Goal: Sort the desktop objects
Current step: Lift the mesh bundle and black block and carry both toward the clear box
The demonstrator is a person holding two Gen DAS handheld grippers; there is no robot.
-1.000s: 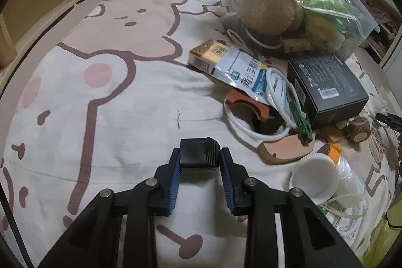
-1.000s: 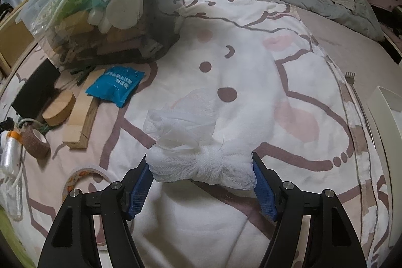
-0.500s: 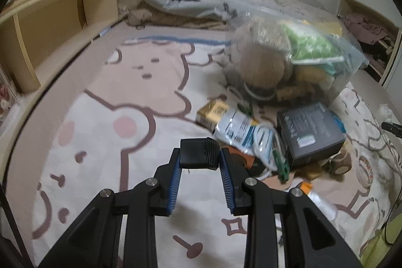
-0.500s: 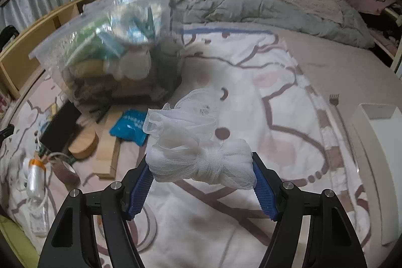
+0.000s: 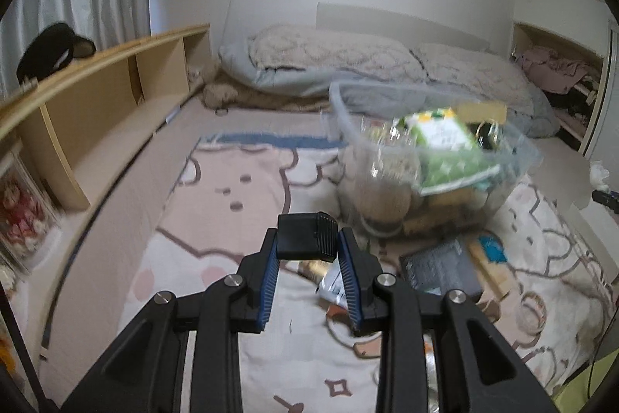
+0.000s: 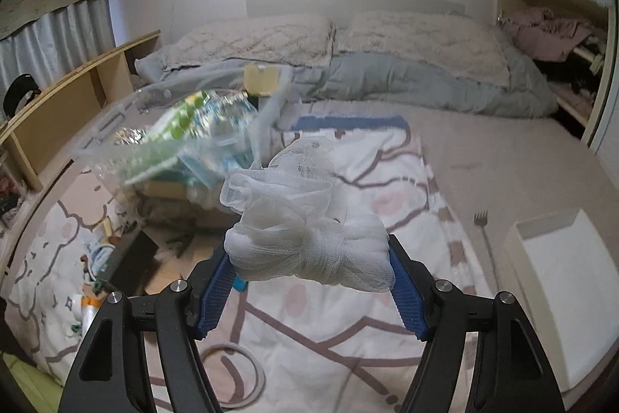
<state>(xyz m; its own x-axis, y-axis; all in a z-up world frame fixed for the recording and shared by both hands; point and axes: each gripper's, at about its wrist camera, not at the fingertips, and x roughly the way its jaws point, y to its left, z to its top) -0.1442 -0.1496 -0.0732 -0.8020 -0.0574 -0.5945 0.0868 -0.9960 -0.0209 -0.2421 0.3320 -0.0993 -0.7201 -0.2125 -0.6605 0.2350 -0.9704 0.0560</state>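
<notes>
Black block (image 5: 307,235) clamped in left gripper (image 5: 308,250); only right view shows white mesh bundle (image 6: 309,242) in right gripper (image 6: 311,254).

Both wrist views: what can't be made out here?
- Clear bin: contents motion-blurred in both views.
- White mesh bundle, right wrist: hides the right tool pads' contact and the blanket behind.
- Small black block, left wrist: held in the left tool; its underside and the packets behind are hidden.

Small black block (image 5: 306,237) and knotted white mesh bundle (image 6: 309,246) (both aloft).
</notes>
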